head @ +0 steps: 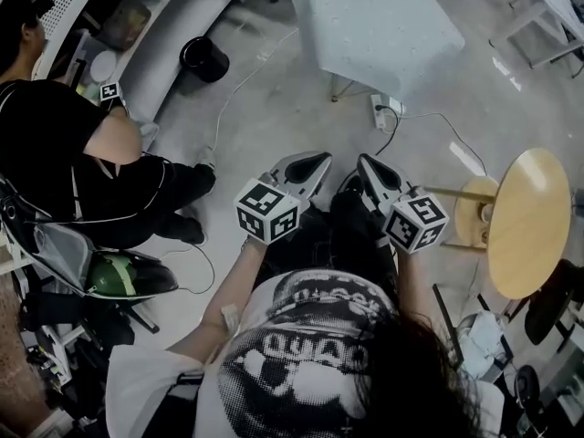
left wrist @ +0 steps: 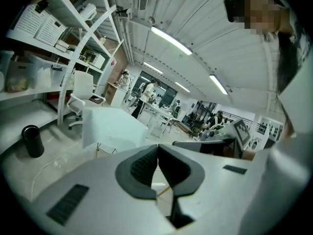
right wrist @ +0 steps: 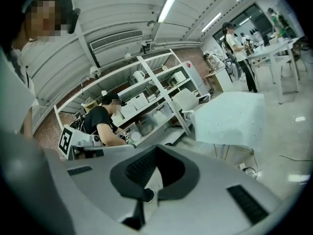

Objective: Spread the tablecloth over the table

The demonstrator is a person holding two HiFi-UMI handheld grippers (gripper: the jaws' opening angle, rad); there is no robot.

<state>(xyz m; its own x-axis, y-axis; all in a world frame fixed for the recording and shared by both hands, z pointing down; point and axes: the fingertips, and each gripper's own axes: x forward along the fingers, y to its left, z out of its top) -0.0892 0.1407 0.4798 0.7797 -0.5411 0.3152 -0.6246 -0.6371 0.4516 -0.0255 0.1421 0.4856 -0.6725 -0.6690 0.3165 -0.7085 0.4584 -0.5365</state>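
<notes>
Lying draped, well ahead — tablecloth [head: 379, 26].

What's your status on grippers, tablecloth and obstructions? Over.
Left gripper shut, empty; right gripper shut, empty. Tablecloth lies draped over the table ahead, apart from both. Power strip and cable on the floor between; round wooden table at right.
</notes>
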